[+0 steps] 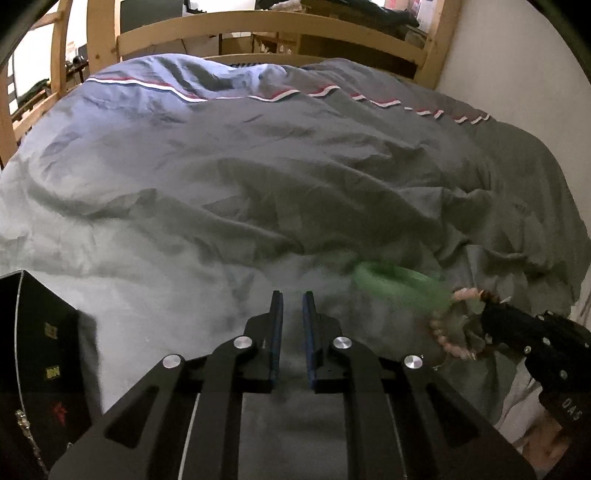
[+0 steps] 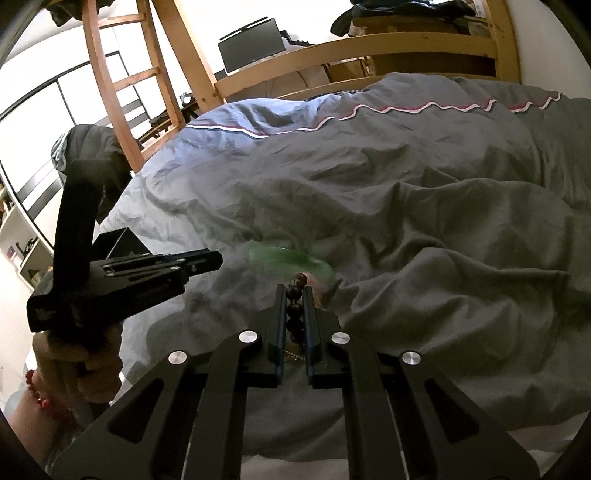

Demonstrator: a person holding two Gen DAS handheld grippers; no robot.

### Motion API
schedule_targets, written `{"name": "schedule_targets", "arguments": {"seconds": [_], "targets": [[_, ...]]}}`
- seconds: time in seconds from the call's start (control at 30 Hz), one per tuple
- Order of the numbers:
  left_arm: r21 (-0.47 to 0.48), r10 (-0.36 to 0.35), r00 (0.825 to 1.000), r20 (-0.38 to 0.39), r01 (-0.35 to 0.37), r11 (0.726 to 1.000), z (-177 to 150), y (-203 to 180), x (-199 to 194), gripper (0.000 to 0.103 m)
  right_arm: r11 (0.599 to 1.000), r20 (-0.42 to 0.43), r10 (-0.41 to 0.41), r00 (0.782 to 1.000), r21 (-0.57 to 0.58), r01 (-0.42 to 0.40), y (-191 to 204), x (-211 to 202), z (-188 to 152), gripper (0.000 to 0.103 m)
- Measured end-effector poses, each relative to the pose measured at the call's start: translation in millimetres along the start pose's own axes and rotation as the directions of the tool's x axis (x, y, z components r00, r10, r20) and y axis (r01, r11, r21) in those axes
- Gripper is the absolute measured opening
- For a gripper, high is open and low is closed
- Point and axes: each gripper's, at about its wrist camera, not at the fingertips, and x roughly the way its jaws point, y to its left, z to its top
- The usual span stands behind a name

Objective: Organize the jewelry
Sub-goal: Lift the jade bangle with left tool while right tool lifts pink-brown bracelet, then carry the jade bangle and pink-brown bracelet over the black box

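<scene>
The right gripper pinches a string of dark brown beads between its fingers, the beads lined up one behind another along the narrow gap between the blue pads. A short length of fine gold-coloured chain shows lower in the same gap. From the left wrist view the same gripper comes in at the right edge with a loop of pink beads hanging from its tip, a few brown beads beside it.

Just beyond the fingertips a translucent green bangle appears blurred over the grey duvet; whether it touches the bedding cannot be told. In the left view the bangle lies up and to the right of the left gripper's tips, near the pink beads.

The left gripper points down at the duvet with its fingers drawn nearly together, a thin gap between them and nothing in it. A person's hand grips its handle, a red bead bracelet on the wrist.

A black jewelry box stands open at the left edge, a silvery chain along its lower rim. A wooden bed frame runs behind the duvet.
</scene>
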Motion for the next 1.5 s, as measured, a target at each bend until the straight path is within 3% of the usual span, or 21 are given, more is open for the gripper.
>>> {"name": "schedule_targets", "arguments": {"seconds": [0.07, 0.13, 0.17, 0.2, 0.37, 0.43, 0.5, 0.53, 0.6, 0.67, 0.77, 1.0, 1.27, 1.5], "targets": [[0.041, 0.013, 1.0, 0.016, -0.014, 0.999, -1, -9, -1, 0.015, 1.0, 0.0, -0.006, 1.0, 0.004, 0.006, -1, 0, 0, 0.009], [0.071, 0.008, 1.0, 0.014, -0.009, 0.997, -2, -16, -1, 0.061, 1.0, -0.002, -0.008, 1.0, 0.007, 0.008, 0, 0, 1, 0.009], [0.085, -0.002, 1.0, 0.03, -0.001, 0.996, -3, -20, -4, 0.094, 1.0, -0.006, -0.006, 1.0, 0.013, 0.006, -1, 1, 0, 0.009], [0.101, -0.009, 0.998, 0.067, 0.002, 0.995, -5, -25, -9, 0.097, 1.0, -0.007, -0.005, 1.0, 0.019, 0.005, -2, 1, 0, 0.009], [0.121, -0.035, 0.999, 0.031, 0.031, 0.992, -3, -37, 3, 0.097, 0.999, -0.01, -0.028, 1.0, 0.036, 0.029, -6, 3, 1, 0.009], [0.118, -0.021, 1.0, -0.003, 0.021, 0.993, 0, -41, 16, 0.09, 0.999, -0.014, -0.037, 0.999, 0.035, 0.037, -7, 4, 0, 0.009], [0.119, 0.001, 0.998, -0.069, 0.007, 0.993, 2, -43, 36, 0.053, 0.999, -0.016, -0.04, 0.999, 0.032, 0.04, -7, 4, 0, 0.009], [0.116, 0.018, 0.997, -0.077, -0.009, 0.993, 1, -43, 41, 0.049, 0.999, -0.016, -0.042, 0.999, 0.033, 0.043, -7, 5, 0, 0.009], [0.112, 0.025, 0.997, -0.07, -0.017, 0.994, -1, -40, 40, 0.025, 0.998, -0.016, -0.043, 0.999, 0.036, 0.044, -8, 5, 0, 0.009], [0.082, -0.008, 0.997, -0.073, 0.014, 0.996, 3, -33, 35, 0.009, 0.998, -0.014, -0.042, 0.999, 0.038, 0.042, -8, 4, 1, 0.009], [0.055, -0.044, 0.997, -0.063, 0.047, 0.997, 6, -27, 28, 0.009, 0.999, -0.008, -0.038, 0.999, 0.037, 0.038, -8, 3, 1, 0.009], [0.077, -0.024, 1.0, -0.017, 0.025, 0.997, 10, -35, 4, 0.009, 0.999, 0.036, -0.019, 0.999, 0.04, 0.018, -6, -11, 3, 0.009], [0.018, -0.015, 1.0, 0.018, 0.015, 1.0, 9, -25, -33, 0.009, 0.993, 0.069, 0.076, 0.995, 0.084, -0.082, -4, -36, 10, 0.009], [-0.014, 0.012, 0.999, 0.032, -0.012, 1.0, -9, -17, -66, 0.01, 0.994, 0.076, 0.09, 0.993, 0.059, -0.095, 11, -52, 10, 0.009]]}}
